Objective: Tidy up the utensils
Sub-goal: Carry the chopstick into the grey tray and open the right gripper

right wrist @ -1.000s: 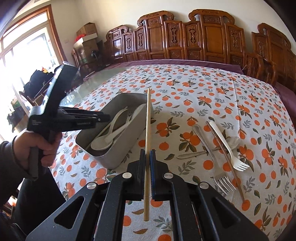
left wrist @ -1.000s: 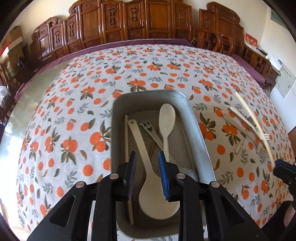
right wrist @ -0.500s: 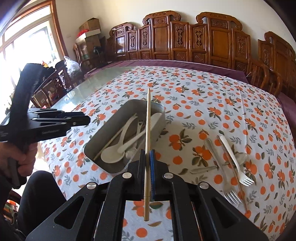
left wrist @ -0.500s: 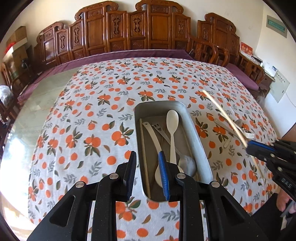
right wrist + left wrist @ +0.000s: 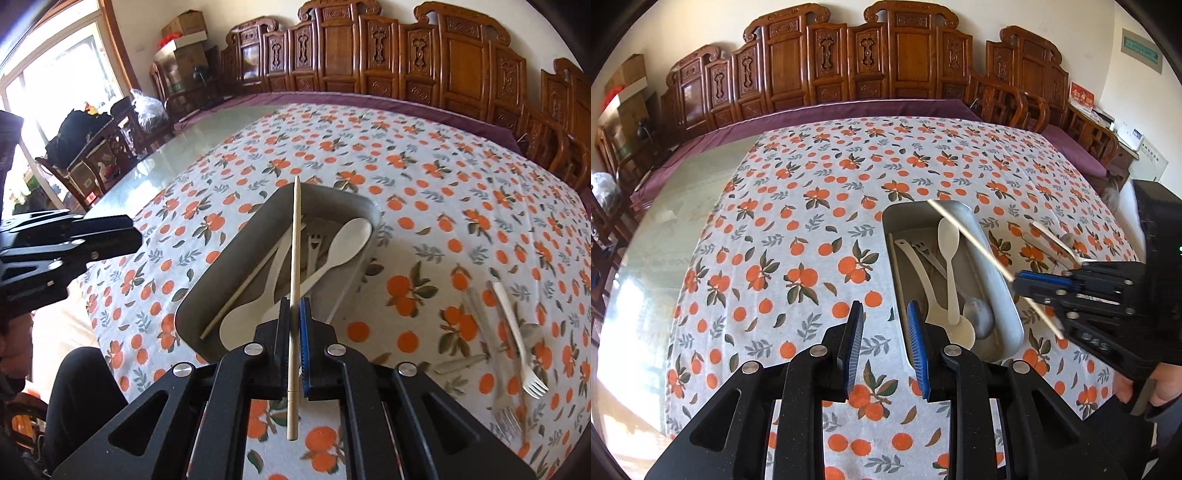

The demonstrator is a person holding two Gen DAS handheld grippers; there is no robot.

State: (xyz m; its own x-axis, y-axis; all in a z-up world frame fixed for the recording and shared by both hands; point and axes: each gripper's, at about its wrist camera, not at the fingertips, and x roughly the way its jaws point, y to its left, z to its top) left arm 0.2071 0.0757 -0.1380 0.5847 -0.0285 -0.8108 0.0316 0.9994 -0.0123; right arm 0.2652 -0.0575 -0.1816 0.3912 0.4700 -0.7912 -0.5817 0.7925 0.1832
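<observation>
A grey metal tray (image 5: pixel 1001 266) (image 5: pixel 236 240) lies on the orange-print tablecloth. It holds white spoons (image 5: pixel 948 236), a fork, a metal spoon and one chopstick (image 5: pixel 243 288). My right gripper (image 5: pixel 294 306) is shut on a second pale chopstick (image 5: pixel 295 240), held tilted over the tray. In the left wrist view that chopstick (image 5: pixel 967 240) crosses the tray's right rim, with the right gripper (image 5: pixel 1030 282) beside it. My left gripper (image 5: pixel 885 308) hangs open and empty, left of the tray's near end.
To the right of the tray lie a white plastic fork (image 5: pixel 513 325), a metal fork (image 5: pixel 508 417) and a metal spoon. Carved wooden chairs (image 5: pixel 894 55) line the far side. A bare glass tabletop (image 5: pixel 207 133) lies to the left of the cloth. A person's dark-clad leg (image 5: pixel 77 391) is by the near edge.
My right gripper has carried the chopstick leftward until it hangs over the tray. My left gripper has drawn back, left and up, from above the tray's contents, still open.
</observation>
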